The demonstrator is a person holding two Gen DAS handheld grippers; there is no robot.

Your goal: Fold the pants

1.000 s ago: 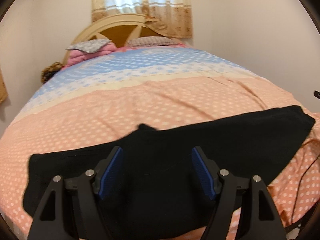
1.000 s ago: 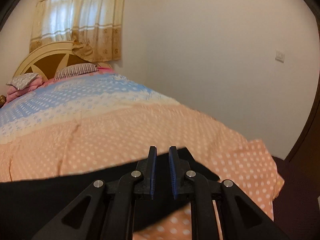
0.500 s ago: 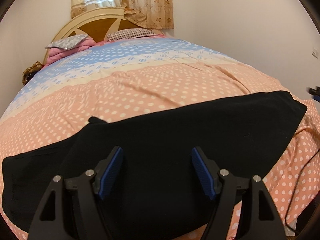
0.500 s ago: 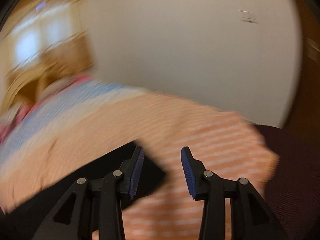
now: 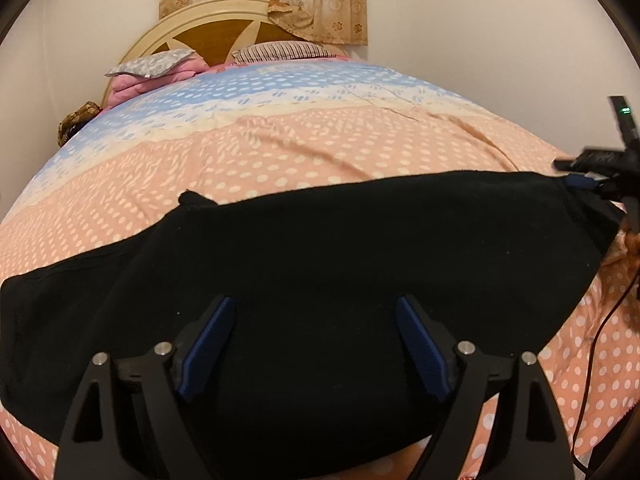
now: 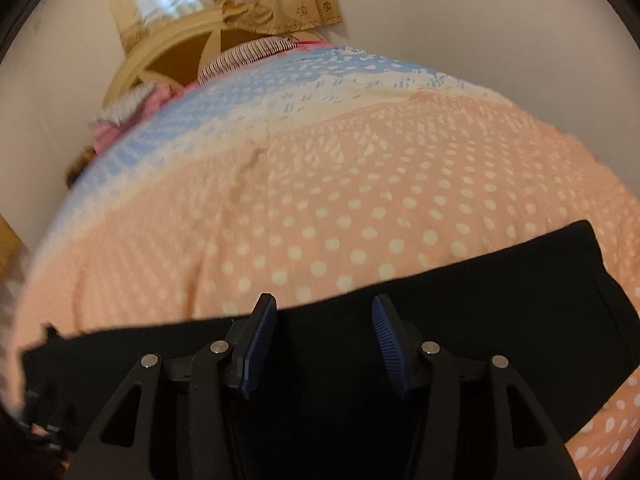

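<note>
Black pants (image 5: 320, 260) spread flat across the dotted bedspread (image 5: 280, 148).
Left gripper (image 5: 316, 312) and right gripper (image 6: 324, 312) are held spread, jaws just widened, nothing pinched; pillows (image 5: 280, 50) seen at 12 o'clock.

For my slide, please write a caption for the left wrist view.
Open left gripper above black pants spread across a dotted bedspread.

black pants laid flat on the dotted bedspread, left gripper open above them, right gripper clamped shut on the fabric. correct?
Not quite: the right gripper is not clamped. The right wrist view shows its jaws apart over the black pants, pinching no fabric; they have just been opening. The rest holds: the pants lie flat on the dotted bedspread, and the left gripper is open above them.
</note>
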